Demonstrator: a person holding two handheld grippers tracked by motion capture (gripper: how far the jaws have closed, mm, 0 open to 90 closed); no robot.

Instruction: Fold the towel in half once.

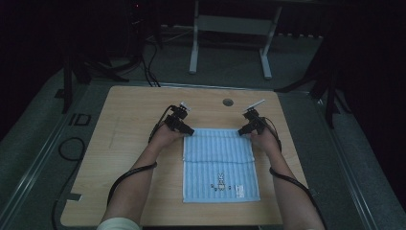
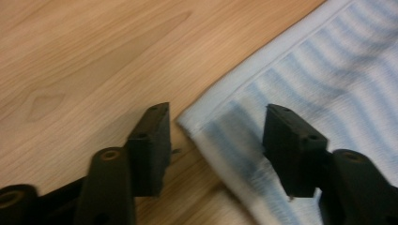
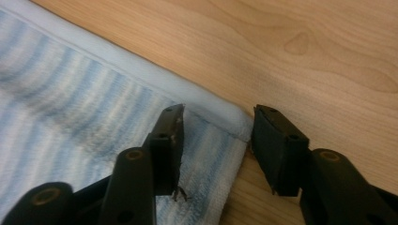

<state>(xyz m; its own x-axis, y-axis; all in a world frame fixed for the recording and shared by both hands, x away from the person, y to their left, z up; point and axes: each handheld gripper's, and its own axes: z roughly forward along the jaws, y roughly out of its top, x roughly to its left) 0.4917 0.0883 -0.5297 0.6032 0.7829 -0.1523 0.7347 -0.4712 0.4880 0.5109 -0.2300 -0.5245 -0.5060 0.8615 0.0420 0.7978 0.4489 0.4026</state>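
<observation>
towel [image 1: 220, 164] flat on surface [image 1: 129, 139] | left gripper [image 2: 213, 140] spread, straddling its far-left corner | right gripper [image 3: 218, 140] spread, straddling far-right corner | jaws seem to touch cloth, hard to tell

Both forearms reach forward and slightly inward, the left tongs [image 1: 187, 130] and the right tongs [image 1: 243, 130] held low at arm's length, each with its jaws spread wide apart.

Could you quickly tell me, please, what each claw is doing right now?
Left claw: open, jaws straddling the towel's far-left corner, nothing gripped.
Right claw: open, jaws straddling the towel's far-right corner, nothing gripped.
</observation>
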